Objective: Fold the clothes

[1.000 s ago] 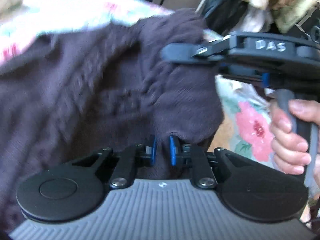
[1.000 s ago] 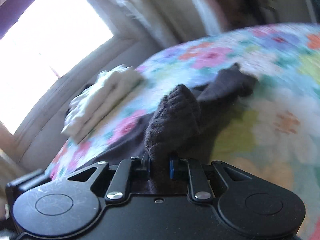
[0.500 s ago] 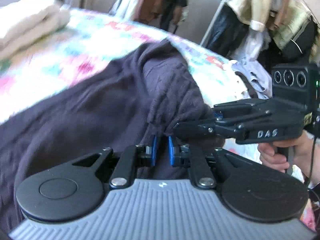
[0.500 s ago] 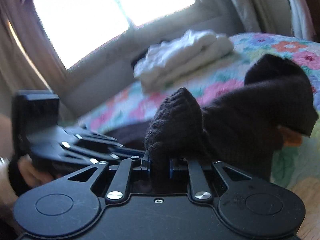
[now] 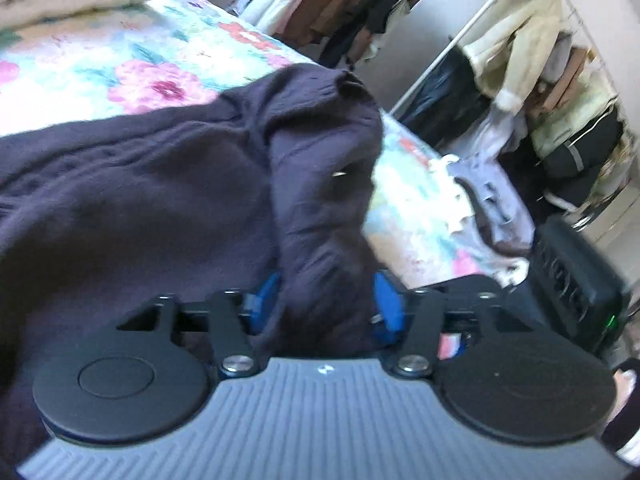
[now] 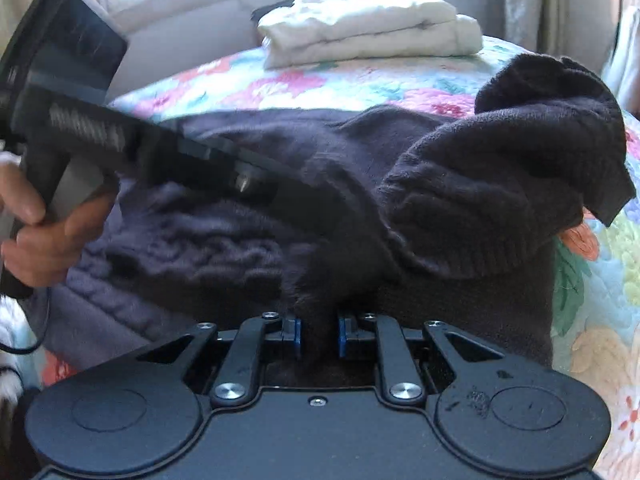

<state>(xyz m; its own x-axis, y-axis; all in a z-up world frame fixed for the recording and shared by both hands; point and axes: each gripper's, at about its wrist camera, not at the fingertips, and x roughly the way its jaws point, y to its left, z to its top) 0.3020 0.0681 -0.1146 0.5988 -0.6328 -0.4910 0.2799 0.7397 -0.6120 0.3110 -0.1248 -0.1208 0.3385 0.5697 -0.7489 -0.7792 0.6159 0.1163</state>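
Observation:
A dark purple knit sweater (image 5: 140, 200) lies spread on the floral bed quilt (image 5: 120, 64). A fold of it passes between the blue pads of my left gripper (image 5: 326, 304), whose jaws now stand wide apart. My right gripper (image 6: 319, 336) is shut on a pinch of the same sweater (image 6: 480, 200) near the bed's front edge. The left gripper also shows in the right wrist view (image 6: 280, 196), held by a hand over the sweater at the left. Part of the right gripper's body (image 5: 576, 280) shows at the right of the left wrist view.
A folded white blanket (image 6: 372, 24) sits at the far side of the bed under the window. A clothes rack (image 5: 560, 80) with hanging garments stands beyond the bed, and a pile of light clothes (image 5: 480, 200) lies at the bed's edge.
My left gripper's jaws have opened from a tight pinch on the sweater. Both grippers have lowered the sweater onto the bed; the right gripper has moved away from the left.

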